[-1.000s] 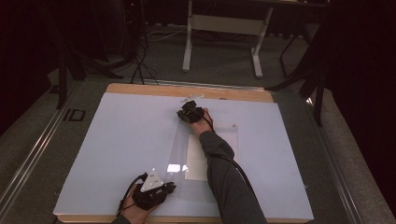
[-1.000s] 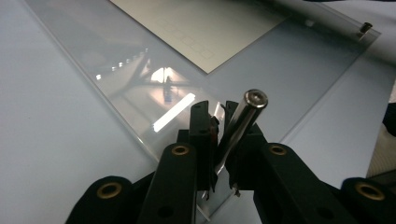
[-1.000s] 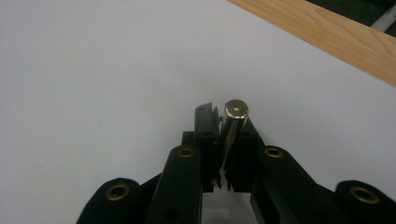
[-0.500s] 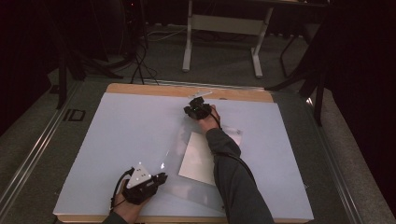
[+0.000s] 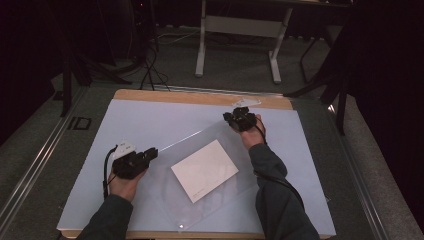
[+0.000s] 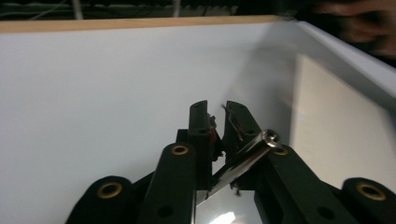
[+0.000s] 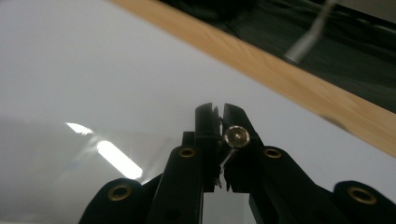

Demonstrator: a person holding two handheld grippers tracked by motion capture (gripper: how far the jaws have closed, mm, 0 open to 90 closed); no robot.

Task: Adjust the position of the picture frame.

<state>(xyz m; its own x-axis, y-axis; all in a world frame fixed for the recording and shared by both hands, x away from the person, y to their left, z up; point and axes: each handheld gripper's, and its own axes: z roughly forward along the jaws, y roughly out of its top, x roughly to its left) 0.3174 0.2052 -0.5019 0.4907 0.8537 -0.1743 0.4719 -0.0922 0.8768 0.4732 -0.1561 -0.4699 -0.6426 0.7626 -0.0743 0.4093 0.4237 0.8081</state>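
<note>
A dim room with a grey carpeted floor surrounds a wooden table [image 5: 200, 96] whose top is covered by a pale white mat [image 5: 125, 125]; the legs of a metal stand [image 5: 235, 45] rise behind it. A clear plastic sleeve [image 5: 220, 145] is stretched over the middle of the mat, one corner raised toward the far right and another toward the near left, its surface catching streaks of light. Inside or under it lies a white card [image 5: 205, 170], turned at an angle, between the two hands. The left gripper [image 5: 150, 154], near the left edge of the sleeve, has its jaws pinched tight on the thin edge of the plastic, as the left gripper view shows [image 6: 217, 123]. The right gripper [image 5: 231, 118], close to the far wooden border of the table, is likewise clamped on a far corner of the sleeve [image 7: 215, 122]. The two grippers are well apart, with the sleeve spanning between them.
</note>
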